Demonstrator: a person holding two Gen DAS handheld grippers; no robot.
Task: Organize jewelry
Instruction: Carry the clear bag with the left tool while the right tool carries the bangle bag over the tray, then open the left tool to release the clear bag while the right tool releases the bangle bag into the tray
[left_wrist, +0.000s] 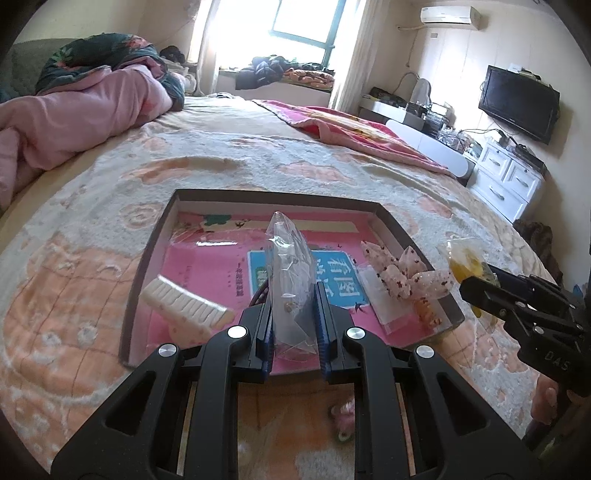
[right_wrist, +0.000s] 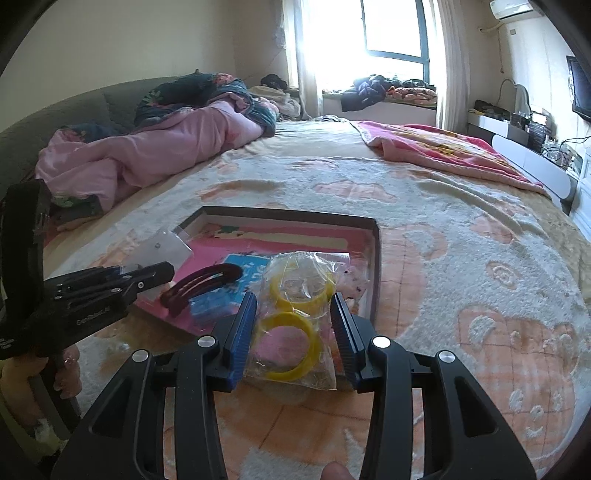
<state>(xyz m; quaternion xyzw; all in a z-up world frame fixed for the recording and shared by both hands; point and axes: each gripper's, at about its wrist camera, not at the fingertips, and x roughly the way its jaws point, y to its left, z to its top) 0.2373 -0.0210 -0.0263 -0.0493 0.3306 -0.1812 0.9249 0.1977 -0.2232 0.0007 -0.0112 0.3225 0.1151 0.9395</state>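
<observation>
My left gripper (left_wrist: 293, 295) is shut on a small clear bag (left_wrist: 286, 251) with tiny jewelry in it, held upright above the open dark-rimmed box (left_wrist: 280, 195) lined in pink. In the box lie a white comb clip (left_wrist: 184, 302) at the left and a pink spotted bow (left_wrist: 402, 273) at the right. My right gripper (right_wrist: 294, 301) is shut on a clear bag of yellow rings (right_wrist: 291, 325), held near the box's right front corner (right_wrist: 376, 258). A dark red hair clip (right_wrist: 201, 286) rests in the box. The left gripper (right_wrist: 162, 271) shows at the left of the right wrist view.
The box sits on a fleecy peach-and-cream bedspread (right_wrist: 461, 258). A pink quilt (left_wrist: 74, 110) is piled at the far left and a pink blanket (left_wrist: 362, 133) lies at the far right. A white dresser (left_wrist: 509, 181) and a TV (left_wrist: 517, 103) stand beyond the bed's right edge.
</observation>
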